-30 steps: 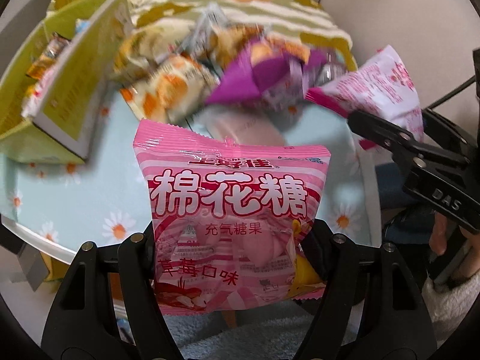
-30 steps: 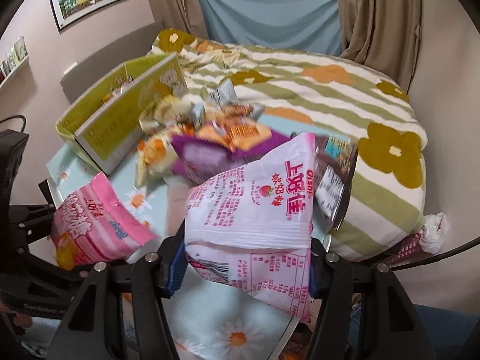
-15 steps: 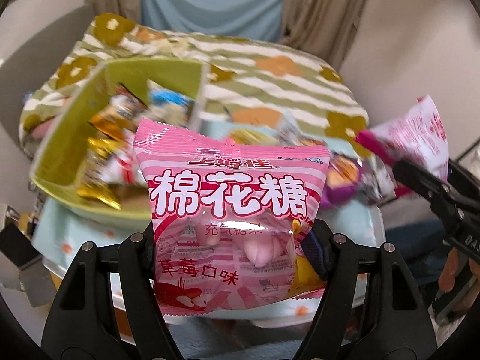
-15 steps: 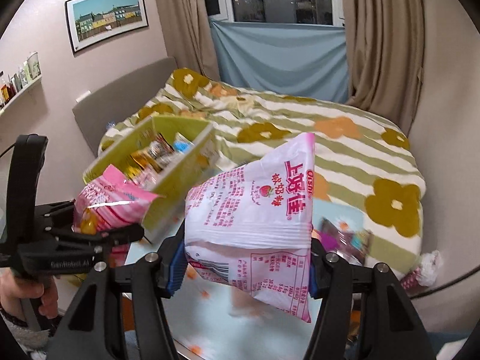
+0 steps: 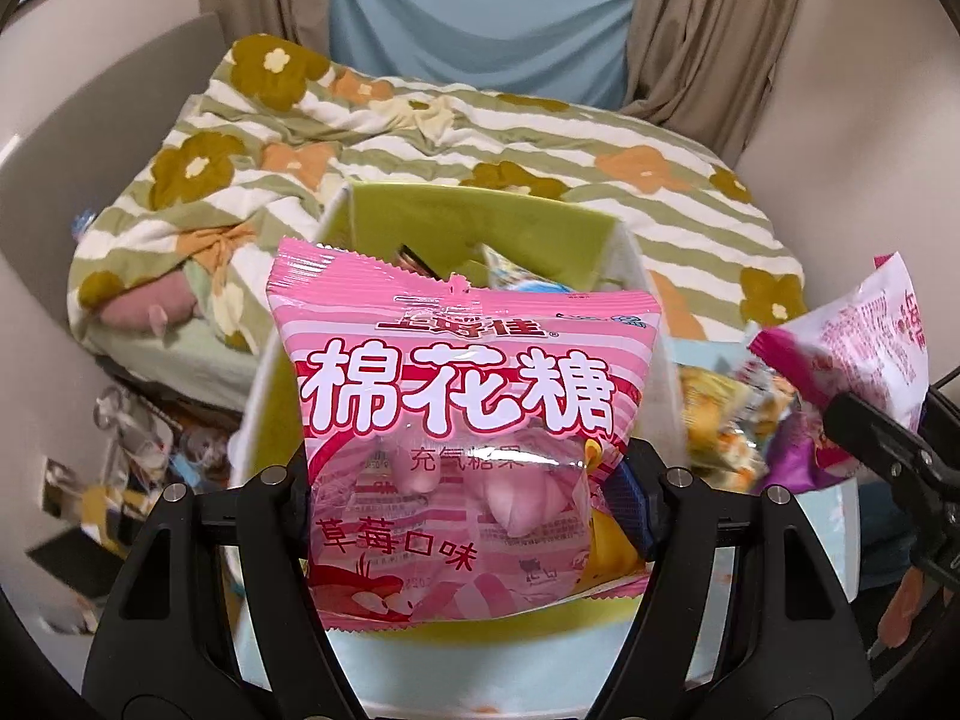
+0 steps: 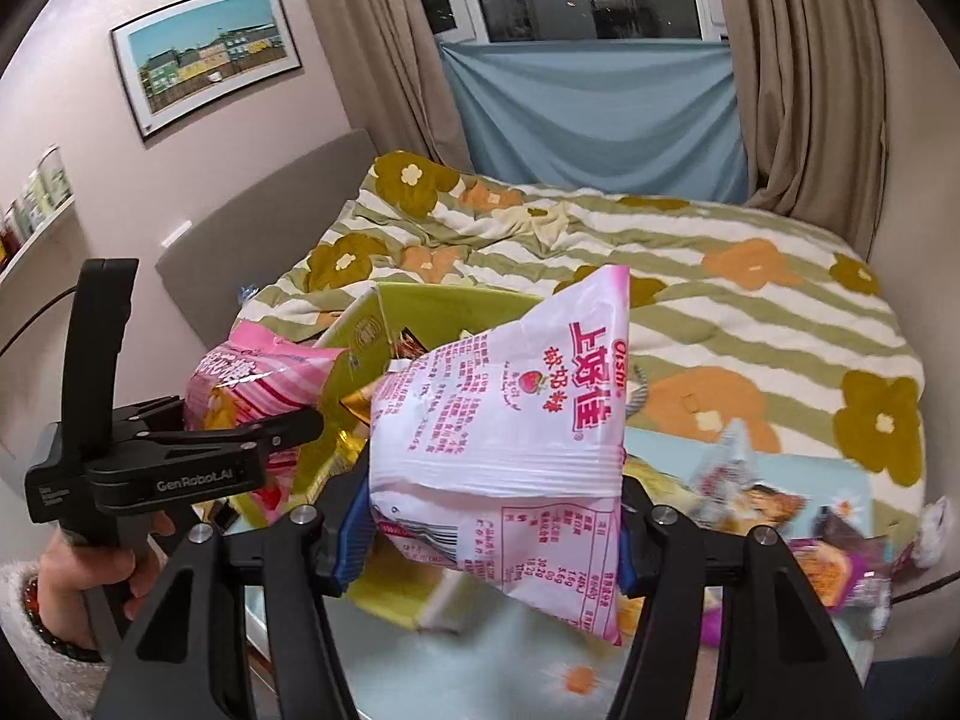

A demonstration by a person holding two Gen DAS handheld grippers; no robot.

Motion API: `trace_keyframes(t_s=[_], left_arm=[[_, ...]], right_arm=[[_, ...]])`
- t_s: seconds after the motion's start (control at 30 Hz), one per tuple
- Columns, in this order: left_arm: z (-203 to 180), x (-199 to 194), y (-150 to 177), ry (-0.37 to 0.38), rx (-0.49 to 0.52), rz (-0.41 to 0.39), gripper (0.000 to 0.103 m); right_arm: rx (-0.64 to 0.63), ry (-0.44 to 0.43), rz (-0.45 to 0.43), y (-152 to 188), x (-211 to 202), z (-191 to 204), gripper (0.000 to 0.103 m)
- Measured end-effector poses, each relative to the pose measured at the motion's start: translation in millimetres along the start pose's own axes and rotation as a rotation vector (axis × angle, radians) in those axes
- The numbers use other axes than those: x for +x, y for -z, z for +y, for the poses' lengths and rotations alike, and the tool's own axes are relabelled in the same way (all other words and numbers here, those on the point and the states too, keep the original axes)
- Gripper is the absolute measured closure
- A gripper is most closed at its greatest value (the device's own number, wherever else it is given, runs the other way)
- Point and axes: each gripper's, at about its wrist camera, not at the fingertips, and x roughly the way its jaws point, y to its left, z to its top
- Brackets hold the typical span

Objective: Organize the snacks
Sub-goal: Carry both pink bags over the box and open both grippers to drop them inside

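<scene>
Marshmallows fill the pink bag [image 5: 462,432] clamped between the jaws of the left gripper [image 5: 465,498], which pinches it across the lower half so the top stands up in front of the yellow-green box [image 5: 540,216]. That box sits on the flowered table [image 6: 540,660] with several wrapped snacks already inside. The right gripper [image 6: 495,531] is likewise closed on a second snack, a pale pink-and-white packet [image 6: 510,420], gripped low near its printed nutrition panel, with its upper corner tilted toward the box. Both packs look air-puffed and very light, with soft contents and glossy film that will crumple sooner than resist, so a modest squeeze across the body seems enough. The film is probably slippery, and a grip nearer the crimped seams would likely hold more surely than one on the puffed middle. Neither looks fragile, though a hard pinch could burst the sealed film. More loose snacks [image 6: 780,516] lie on the table to the right, somewhat blurred, so their kinds are hard to tell. Judging by the layout, both bags are bound for the box, and a release just above its opening should do.
</scene>
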Motion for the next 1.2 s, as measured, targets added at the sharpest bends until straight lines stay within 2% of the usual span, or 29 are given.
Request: trace_keyframes(t_s=[0.17, 0.27, 0.3, 0.33, 0.37, 0.43, 0.53, 0.63, 0.9, 1.17, 1.2], left_arm=[[27, 45, -22, 0.018, 0.037, 0.055, 0.032], [34, 68, -25, 0.029, 0.037, 0.093, 0.029], [34, 73, -24, 0.033, 0.036, 0.105, 0.022], [36, 77, -23, 0.038, 0.037, 0.114, 0.007], [37, 81, -19, 0.036, 0.039, 0.115, 0.000], [38, 82, -14, 0.039, 0.040, 0.102, 0.000], [41, 82, -4, 0.060, 0.029, 0.126, 0.000], [44, 69, 6, 0.065, 0.007, 0.123, 0.000], [53, 40, 19, -0.010, 0.000, 0.096, 0.000], [63, 47, 17, -0.051, -0.017, 0.096, 0.000], [64, 50, 18, -0.053, -0.020, 0.102, 0.000]], right_arm=[[0.080, 0.025, 0.048, -8, 42, 13, 0.046], [0.101, 0.047, 0.078, -8, 64, 17, 0.046], [0.108, 0.050, 0.089, -8, 71, 17, 0.046], [0.115, 0.053, 0.098, -7, 75, 17, 0.046], [0.121, 0.058, 0.109, -6, 81, 17, 0.046], [0.124, 0.065, 0.120, -6, 87, 19, 0.046], [0.125, 0.073, 0.130, -3, 91, 20, 0.046], [0.130, 0.067, 0.137, -4, 92, 20, 0.046], [0.128, 0.041, 0.154, -10, 100, 24, 0.045], [0.119, 0.006, 0.196, -21, 134, 27, 0.043], [0.121, 0.007, 0.191, -22, 138, 28, 0.038]])
